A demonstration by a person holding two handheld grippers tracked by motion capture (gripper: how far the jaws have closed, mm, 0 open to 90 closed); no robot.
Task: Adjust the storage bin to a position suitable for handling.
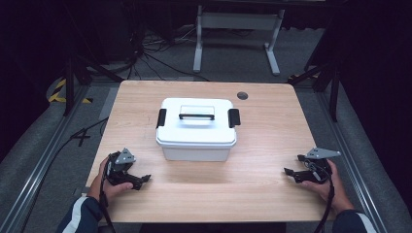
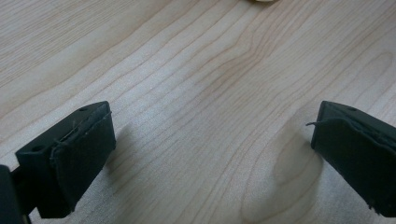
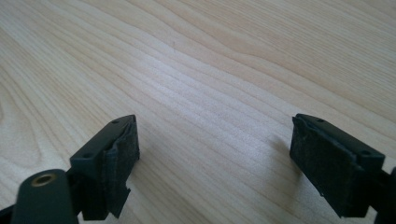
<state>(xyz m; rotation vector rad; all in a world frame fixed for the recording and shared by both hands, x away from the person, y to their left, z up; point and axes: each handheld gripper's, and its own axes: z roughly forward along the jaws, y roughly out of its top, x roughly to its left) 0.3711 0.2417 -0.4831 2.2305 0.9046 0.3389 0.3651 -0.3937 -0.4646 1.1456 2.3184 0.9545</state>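
Sleeves dark with pale stripe at near edge of high view, forearms coming in low. Left hand (image 1: 108, 187) wraps left gripper (image 1: 142, 180) at near-left part of wooden surface (image 1: 262, 145); jaws point inward and slightly toward the person. Right hand (image 1: 324, 183) wraps right gripper (image 1: 290, 174) at near-right part, jaws pointing inward toward the middle. Grey three-cornered plate on top of each. Cables trail back off the near edge.

Left gripper view: both black jaws set wide apart, nothing between them, bare wood grain below; pads (image 2: 86, 154) look worn at the edges. A sliver of something pale at the top edge, too little to identify. Right gripper view: jaws likewise spread wide, holding nothing, pale wood beneath; padding on the left jaw frayed.

Farther in, at about the centre of the surface and well apart from both grippers: white plastic box (image 1: 197, 128), lid on, black handle (image 1: 196, 116) lying across the lid top, black latch on each short end (image 1: 161, 118). Beyond the box, near the far edge, a small dark round grommet (image 1: 242, 95) set in the wood.

Past the surface: grey floor, tangle of black cables (image 1: 141, 53) at far left, white frame legs (image 1: 236, 34) at far centre, yellow-black striped tape (image 1: 60, 90) at left.
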